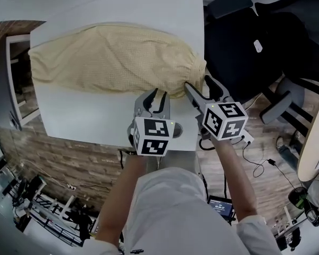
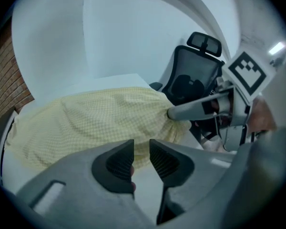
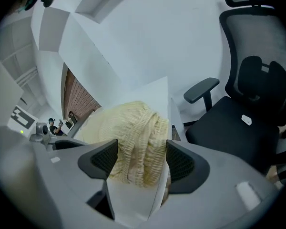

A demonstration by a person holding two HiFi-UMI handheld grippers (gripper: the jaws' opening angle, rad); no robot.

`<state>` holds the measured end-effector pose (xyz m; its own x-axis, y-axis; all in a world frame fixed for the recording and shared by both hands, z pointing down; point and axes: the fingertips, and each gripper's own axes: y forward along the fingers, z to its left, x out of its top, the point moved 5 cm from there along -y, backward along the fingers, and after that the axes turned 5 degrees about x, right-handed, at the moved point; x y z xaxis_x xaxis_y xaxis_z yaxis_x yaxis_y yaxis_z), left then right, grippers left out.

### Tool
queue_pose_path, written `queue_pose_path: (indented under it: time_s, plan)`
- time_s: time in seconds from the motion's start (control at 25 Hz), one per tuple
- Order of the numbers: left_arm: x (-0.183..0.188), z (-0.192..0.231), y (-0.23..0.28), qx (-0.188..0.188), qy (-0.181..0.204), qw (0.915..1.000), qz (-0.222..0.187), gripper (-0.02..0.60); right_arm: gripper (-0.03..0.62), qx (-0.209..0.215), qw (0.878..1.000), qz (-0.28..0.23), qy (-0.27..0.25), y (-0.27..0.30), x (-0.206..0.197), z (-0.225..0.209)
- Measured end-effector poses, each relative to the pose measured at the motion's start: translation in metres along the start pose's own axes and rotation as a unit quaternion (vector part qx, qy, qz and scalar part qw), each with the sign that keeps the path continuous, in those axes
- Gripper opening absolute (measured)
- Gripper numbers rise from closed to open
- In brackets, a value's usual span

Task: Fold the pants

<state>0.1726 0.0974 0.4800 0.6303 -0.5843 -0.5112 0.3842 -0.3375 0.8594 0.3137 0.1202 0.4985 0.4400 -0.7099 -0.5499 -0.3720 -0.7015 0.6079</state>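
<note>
Pale yellow pants (image 1: 111, 60) lie across the white table (image 1: 95, 124), with the gathered waistband (image 1: 194, 70) at the table's right end. My left gripper (image 1: 156, 97) hangs just in front of the near hem, apart from the cloth. Its jaws (image 2: 141, 149) are open by a narrow gap with nothing in it. My right gripper (image 1: 198, 83) is at the waistband end. In the right gripper view its jaws (image 3: 142, 162) stand wide open, with the waistband (image 3: 136, 135) ahead in the gap and the pads clear of it. One right finger (image 2: 190, 109) touches the cloth's end.
A black office chair (image 1: 244, 41) stands close to the table's right edge, behind my right gripper. A brick wall (image 1: 69, 158) runs below the table's near edge. Cables (image 1: 260, 163) lie on the wooden floor at the right. A round tabletop (image 1: 315, 137) shows at the far right.
</note>
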Motion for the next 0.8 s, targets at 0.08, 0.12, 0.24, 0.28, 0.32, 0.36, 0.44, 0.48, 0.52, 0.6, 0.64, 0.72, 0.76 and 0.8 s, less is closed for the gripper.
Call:
queue_pose_path:
  time_s: [0.08, 0.12, 0.24, 0.28, 0.32, 0.36, 0.44, 0.48, 0.52, 0.6, 0.64, 0.72, 0.76, 0.8]
  plan:
    - [-0.008, -0.014, 0.011, -0.024, 0.012, 0.9992, 0.028, 0.100, 0.327, 0.007, 1.000, 0.005, 0.011, 0.003, -0.001, -0.005]
    - [-0.012, -0.021, 0.015, -0.035, 0.016, 0.9985, 0.040, 0.100, 0.327, 0.011, 1.000, 0.007, 0.016, 0.005, -0.001, -0.007]
    - [-0.024, -0.039, 0.020, -0.053, 0.019, 0.9965, 0.061, 0.100, 0.331, 0.024, 0.999, 0.012, 0.033, 0.007, -0.006, -0.013]
    - [-0.026, -0.043, 0.019, -0.051, 0.018, 0.9968, 0.059, 0.100, 0.331, 0.028, 0.999, 0.015, 0.035, 0.008, -0.008, -0.014]
    - [-0.026, -0.044, 0.019, -0.048, 0.014, 0.9973, 0.054, 0.100, 0.321, 0.028, 0.999, 0.019, 0.032, 0.009, -0.009, -0.016]
    - [-0.026, -0.044, 0.018, -0.045, 0.008, 0.9978, 0.049, 0.100, 0.280, 0.025, 0.999, 0.024, 0.025, 0.009, -0.009, -0.017]
    - [-0.024, -0.043, 0.015, -0.042, -0.001, 0.9982, 0.042, 0.100, 0.220, 0.017, 0.999, 0.032, 0.008, 0.009, -0.009, -0.020]
    - [-0.022, -0.044, 0.014, -0.042, 0.000, 0.9983, 0.040, 0.100, 0.204, 0.015, 0.999, 0.033, 0.006, 0.007, -0.010, -0.021]
    - [-0.019, -0.045, 0.013, -0.041, 0.002, 0.9984, 0.037, 0.100, 0.193, 0.014, 0.999, 0.034, 0.007, 0.006, -0.011, -0.023]
    - [-0.014, -0.047, 0.010, -0.041, 0.006, 0.9987, 0.030, 0.098, 0.167, 0.015, 0.999, 0.035, 0.009, 0.003, -0.012, -0.025]
    - [-0.011, -0.047, 0.008, -0.041, 0.006, 0.9988, 0.026, 0.098, 0.151, 0.016, 0.999, 0.036, 0.008, 0.001, -0.012, -0.025]
    - [-0.007, -0.047, 0.006, -0.040, 0.009, 0.9989, 0.021, 0.098, 0.130, 0.015, 0.999, 0.037, 0.004, -0.002, -0.011, -0.027]
    - [-0.006, -0.047, 0.006, -0.040, 0.012, 0.9989, 0.020, 0.098, 0.126, 0.013, 0.999, 0.037, 0.000, -0.004, -0.011, -0.029]
    - [-0.006, -0.048, 0.006, -0.039, 0.013, 0.9990, 0.020, 0.098, 0.121, 0.010, 0.999, 0.038, -0.003, -0.007, -0.011, -0.031]
